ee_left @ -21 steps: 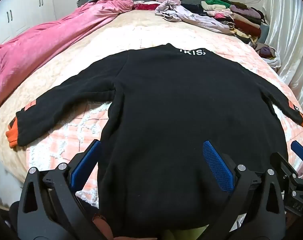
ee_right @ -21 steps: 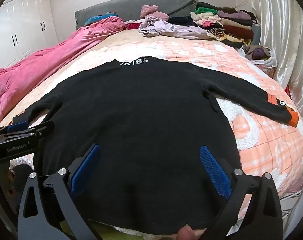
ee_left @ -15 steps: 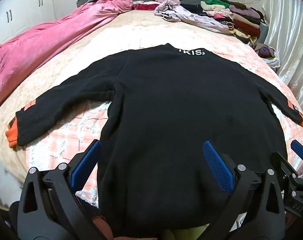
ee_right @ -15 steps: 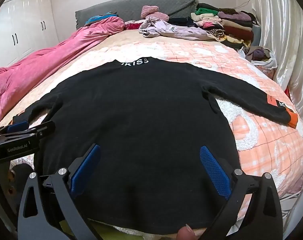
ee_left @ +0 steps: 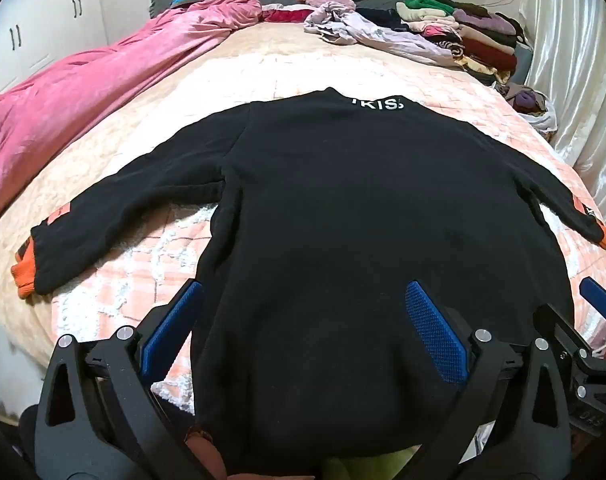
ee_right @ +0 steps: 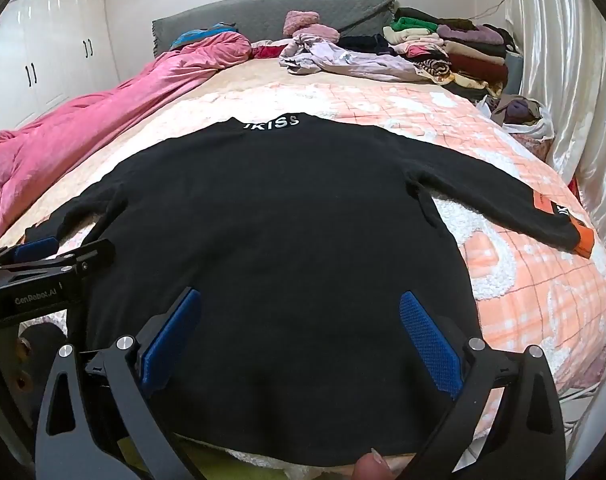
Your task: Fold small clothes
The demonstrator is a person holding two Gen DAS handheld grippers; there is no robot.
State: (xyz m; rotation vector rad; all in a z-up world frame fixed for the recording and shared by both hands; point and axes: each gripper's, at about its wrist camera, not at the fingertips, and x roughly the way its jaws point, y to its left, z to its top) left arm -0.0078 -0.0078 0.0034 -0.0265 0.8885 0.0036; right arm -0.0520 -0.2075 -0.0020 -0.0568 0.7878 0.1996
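Nearest the cameras, the left tool and the right tool hover side by side above the near hem, both pitched downward, jaws at full spread and gripping nothing. In the right wrist view the left tool also shows at the left edge; in the left wrist view the right tool shows at the right edge.

Current step, as judged: the garment is laid out and no fold has begun. The next move calls for gripping a sleeve or a hem corner and carrying it across the body.

The black long-sleeved fleece sweatshirt lies flat on the bed with the peach checked quilted cover, hem nearest, collar farthest. White lettering marks the collar. Both sleeves are spread outward and end in orange cuffs.

Beyond: a pink velvet duvet at left and a stack of folded clothes by the headboard.
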